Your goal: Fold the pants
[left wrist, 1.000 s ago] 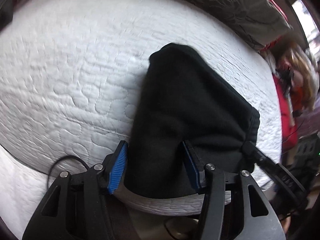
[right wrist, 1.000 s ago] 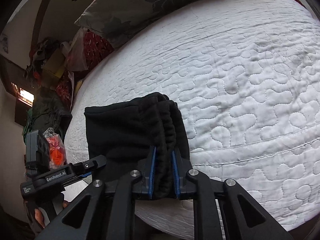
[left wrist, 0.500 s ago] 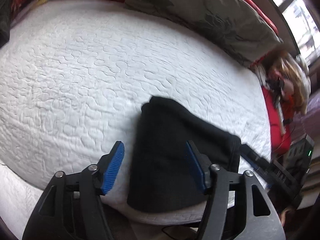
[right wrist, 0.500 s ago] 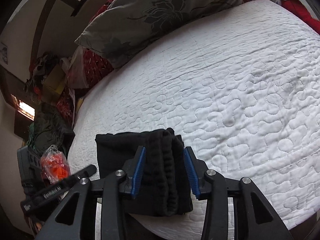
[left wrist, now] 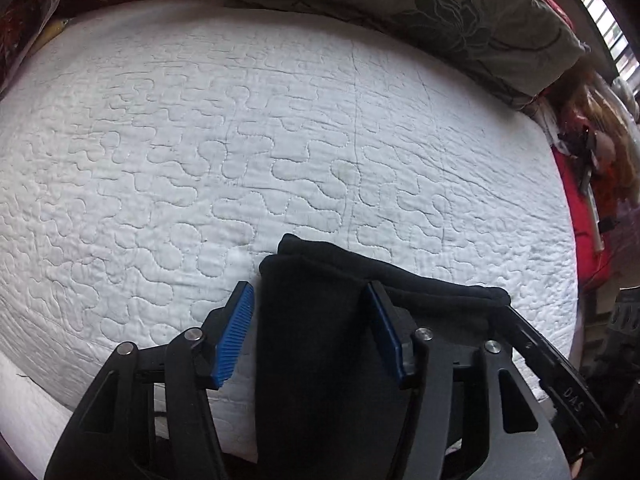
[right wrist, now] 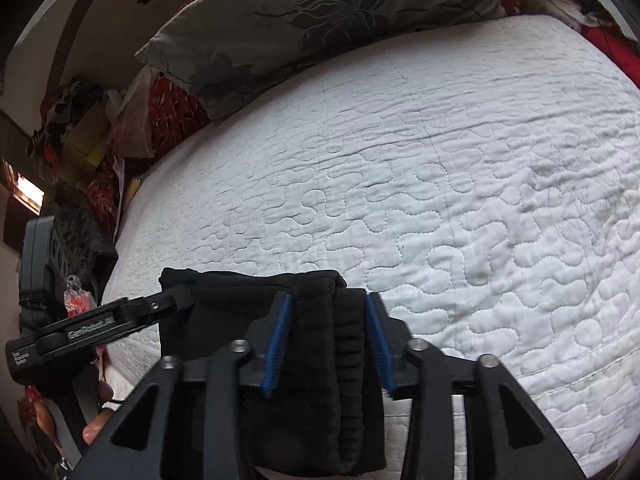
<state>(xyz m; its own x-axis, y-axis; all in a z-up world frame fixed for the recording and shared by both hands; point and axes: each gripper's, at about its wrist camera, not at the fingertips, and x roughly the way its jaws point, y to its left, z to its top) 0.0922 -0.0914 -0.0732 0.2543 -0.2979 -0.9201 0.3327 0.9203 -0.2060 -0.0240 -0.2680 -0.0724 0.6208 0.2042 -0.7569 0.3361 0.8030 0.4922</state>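
The black pants (left wrist: 320, 340) lie folded into a compact bundle on the white quilted bed (left wrist: 240, 160), at its near edge. My left gripper (left wrist: 308, 332) straddles the bundle's left part, jaws closing. White quilt shows between the left pad and the cloth, and the right finger rests against the fabric. My right gripper (right wrist: 328, 340) straddles the ribbed waistband end of the pants (right wrist: 312, 360), jaws also closing. The cloth fills the gap between its blue pads without looking squeezed. In the right wrist view the left gripper (right wrist: 100, 324) reaches the bundle's far left corner.
A grey flowered pillow (left wrist: 440, 12) lies along the far side of the bed. Red cloth and clutter (left wrist: 580, 208) crowd the floor to the right, and bags and boxes (right wrist: 80, 120) pile up at the far left. A person's fingers (right wrist: 94, 432) show beneath the left gripper.
The right gripper was shut on the waistband fold, then its jaws spread off it. Both grippers drew back toward the bed's near edge, so the pants now sit lower in both views.
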